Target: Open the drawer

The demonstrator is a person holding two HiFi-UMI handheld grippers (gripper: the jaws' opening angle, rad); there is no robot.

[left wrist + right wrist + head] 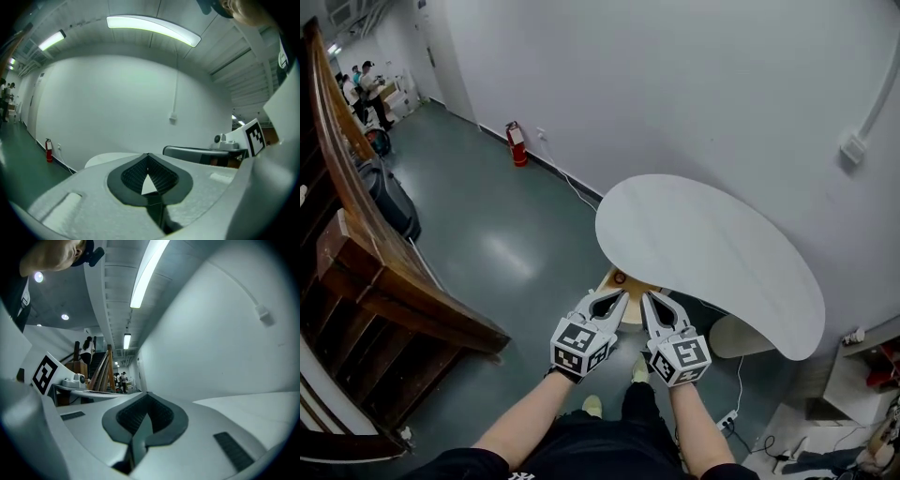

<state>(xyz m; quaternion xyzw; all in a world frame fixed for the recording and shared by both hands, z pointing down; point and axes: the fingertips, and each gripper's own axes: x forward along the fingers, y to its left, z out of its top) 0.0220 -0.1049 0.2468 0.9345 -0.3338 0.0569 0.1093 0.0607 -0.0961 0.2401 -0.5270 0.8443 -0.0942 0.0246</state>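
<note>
**Head view:** The task is judged not begun. No drawer can be made out for certain, and nothing is gripped. The left gripper and right gripper are held side by side above the floor, just before the near edge of a white table. Both pairs of jaws are seen pressed together w/ nothing between. Just past the tips, under the table's edge, a pale wooden piece w/ a small reddish round spot is glimpsed. It is poss. the drawer's unit, but that cannot be told. Left to do, by judgement: drawer to be found, handle to be taken, pull to be made.

The table top is smooth, matt and bean-shaped w/ rounded ends. The floor is dark green and glossy, w/ a patch of glare. A red fire extinguisher is stood against the plain white wall. A dark brown wooden stair rail is seen at left.

**Left gripper view:** The left gripper is clenched and empty. Its jaws are grey, grainy plastic, and the black ribbed pads are met at the tips, w/ only a small gap lower down. Beyond, the table and the extinguisher are seen. No drawer is shown.

**Right gripper view:** The right gripper is likewise clamped on nothing, w/ the same grey shells and ribbed black pads. The table's smooth top is seen at right, approx. level w/ the jaws. No drawer is shown here either.
</note>
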